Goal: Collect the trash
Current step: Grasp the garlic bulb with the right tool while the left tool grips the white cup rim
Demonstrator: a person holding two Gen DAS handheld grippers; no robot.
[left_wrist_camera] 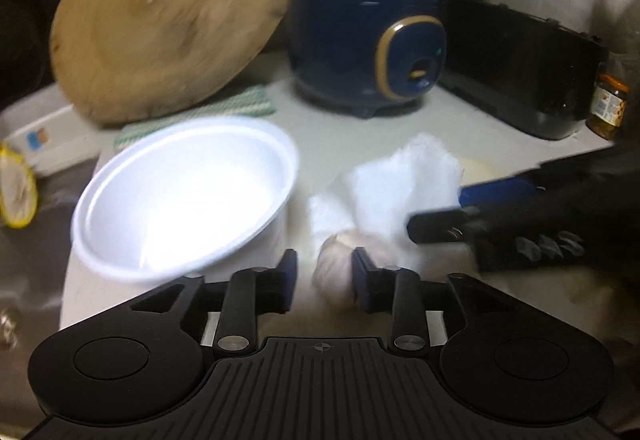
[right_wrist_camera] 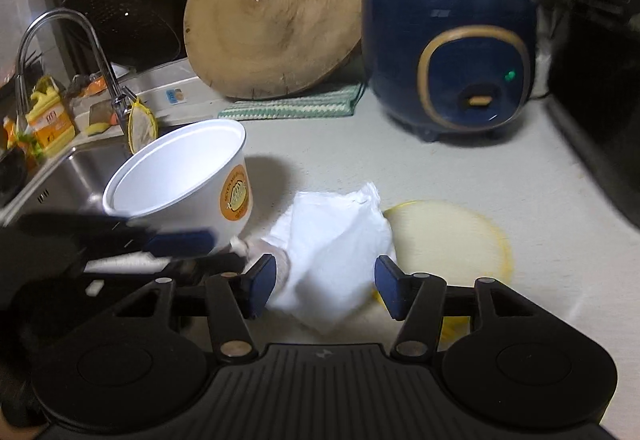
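Note:
A white paper bowl point(left_wrist_camera: 184, 195) with an orange label point(right_wrist_camera: 237, 197) stands tilted on the counter, empty. To its right lies a crumpled white napkin point(right_wrist_camera: 332, 252). My left gripper point(left_wrist_camera: 325, 280) is open around a pale rounded lump point(left_wrist_camera: 336, 272), with a gap at the left pad. My right gripper point(right_wrist_camera: 326, 288) is open low over the napkin point(left_wrist_camera: 404, 187), fingers on either side and not pressing it. A round yellow-rimmed lid point(right_wrist_camera: 448, 240) lies flat beside the napkin. The left gripper point(right_wrist_camera: 172, 252) shows blurred in front of the bowl point(right_wrist_camera: 180, 175); the right gripper point(left_wrist_camera: 436, 209) reaches in from the right.
A blue rice cooker point(right_wrist_camera: 452, 51) and a round wooden board point(right_wrist_camera: 276, 11) stand at the back, over a green striped cloth point(right_wrist_camera: 292, 105). The steel sink point(right_wrist_camera: 60, 175) and tap point(right_wrist_camera: 72, 39) are at the left. A black appliance point(left_wrist_camera: 520, 67) and a jar point(left_wrist_camera: 608, 105) sit at the right.

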